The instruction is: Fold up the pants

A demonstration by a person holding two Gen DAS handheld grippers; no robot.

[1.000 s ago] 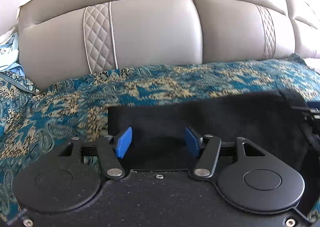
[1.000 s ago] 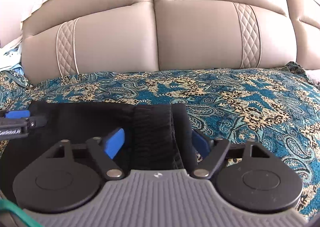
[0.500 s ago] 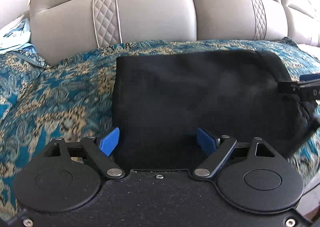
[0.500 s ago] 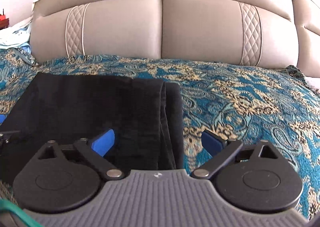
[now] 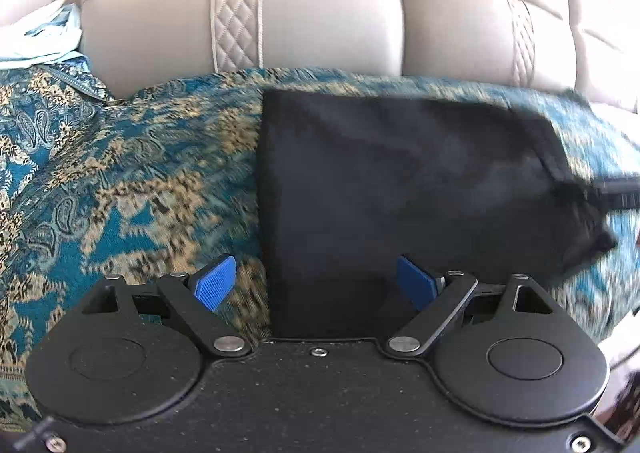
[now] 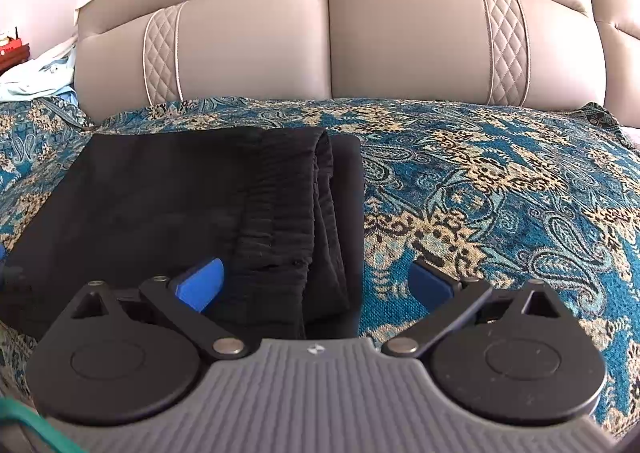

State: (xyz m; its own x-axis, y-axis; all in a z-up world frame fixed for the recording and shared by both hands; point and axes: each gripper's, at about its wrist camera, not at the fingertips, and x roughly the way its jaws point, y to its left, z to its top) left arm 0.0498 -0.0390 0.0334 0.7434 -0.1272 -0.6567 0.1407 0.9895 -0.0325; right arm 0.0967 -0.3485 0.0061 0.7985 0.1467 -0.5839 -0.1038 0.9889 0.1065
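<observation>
Here both grippers, left gripper opening and right gripper released, stand over folded black pants on a paisley bedspread, headboard far behind.

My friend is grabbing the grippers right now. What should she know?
Left hand-held gripper: jaws opening, holding nothing; the left edge of the pants lies between its pads, untouched.
Right hand-held gripper: open, holding nothing; the waistband end lies between its pads.
Black pants: folded into a flat rectangle on the patterned bedspread, in front of the beige headboard. Gathered waistband lies on top at the right end.
Done: pants look folded and released.
Left: maybe tidy the right end, or one more fold if a smaller bundle is wanted.
</observation>
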